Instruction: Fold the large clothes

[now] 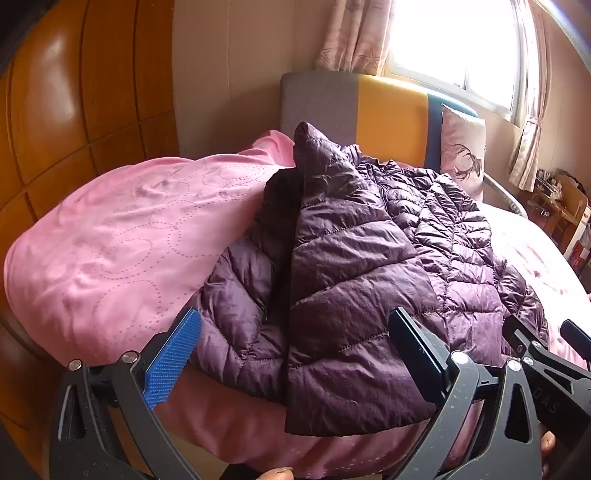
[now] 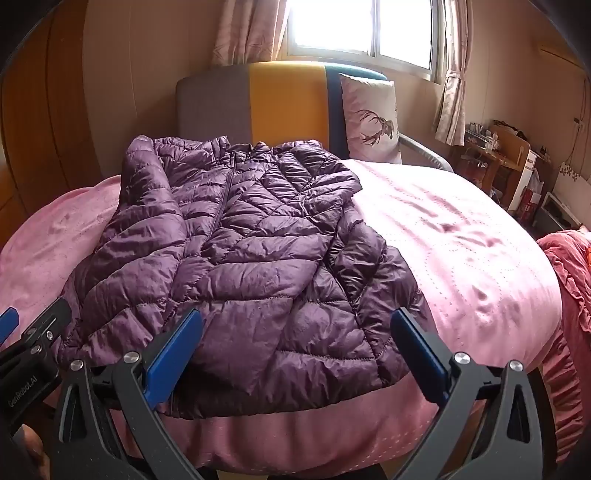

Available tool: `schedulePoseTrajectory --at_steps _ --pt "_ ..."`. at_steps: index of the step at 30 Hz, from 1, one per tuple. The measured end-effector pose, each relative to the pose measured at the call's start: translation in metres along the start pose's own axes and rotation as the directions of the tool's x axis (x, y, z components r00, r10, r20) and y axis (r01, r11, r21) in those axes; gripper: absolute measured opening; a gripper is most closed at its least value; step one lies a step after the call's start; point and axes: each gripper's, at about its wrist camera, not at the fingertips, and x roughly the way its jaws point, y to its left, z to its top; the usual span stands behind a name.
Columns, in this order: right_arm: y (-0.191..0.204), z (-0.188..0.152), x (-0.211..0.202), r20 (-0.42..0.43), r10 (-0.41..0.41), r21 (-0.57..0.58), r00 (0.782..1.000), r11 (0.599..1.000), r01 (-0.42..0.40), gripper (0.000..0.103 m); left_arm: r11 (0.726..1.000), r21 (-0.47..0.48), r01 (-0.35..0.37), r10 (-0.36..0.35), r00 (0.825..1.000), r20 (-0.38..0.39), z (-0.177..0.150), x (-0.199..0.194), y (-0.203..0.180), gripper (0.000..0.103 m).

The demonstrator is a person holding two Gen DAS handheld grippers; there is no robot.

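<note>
Pink bedspread [image 2: 461, 236] — purple jacket [image 2: 236, 236] lengthwise, collar toward headboard [image 2: 284, 99].

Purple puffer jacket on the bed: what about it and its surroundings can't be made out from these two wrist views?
- Purple puffer jacket: its underside is hidden against the pink bedspread; in the left wrist view a folded-over panel covers part of the front.
- Hem corners: partly blocked by the left gripper and right gripper, both open.
- Desk clutter: too small to identify.
- Window: overexposed, nothing outside shows.
</note>
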Motion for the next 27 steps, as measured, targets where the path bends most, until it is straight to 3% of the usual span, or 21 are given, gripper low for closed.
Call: schedulePoseTrajectory --at_steps 27 --pt "0.0008 -0.0037 0.0012 0.0 -0.001 -0.006 1.0 1.0 0.001 0.101 1.0 0.008 0.011 -0.011 1.0 -0.009 -0.0026 0.0008 -0.004 0.1"
